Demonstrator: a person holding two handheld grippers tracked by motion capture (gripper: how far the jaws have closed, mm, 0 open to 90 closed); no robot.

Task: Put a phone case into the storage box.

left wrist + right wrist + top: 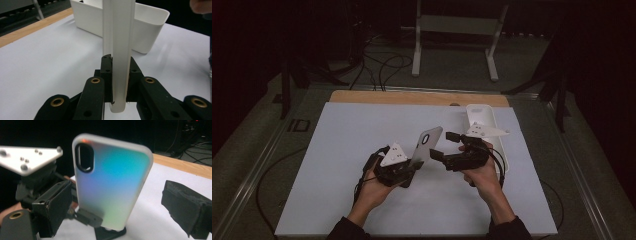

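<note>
Where a white sheet covers a wood-edged table in a dark room with grey floor and a white stand: phone case, upright, clamped at its lower end by left gripper; right gripper, jaws spread wide, nothing gripped, just beside case; white bin behind

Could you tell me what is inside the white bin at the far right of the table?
The white bin has its opening mostly hidden behind the right gripper in the high view. The left gripper view gives its outer wall, with the phone case in front. Its contents cannot be made out.
</note>
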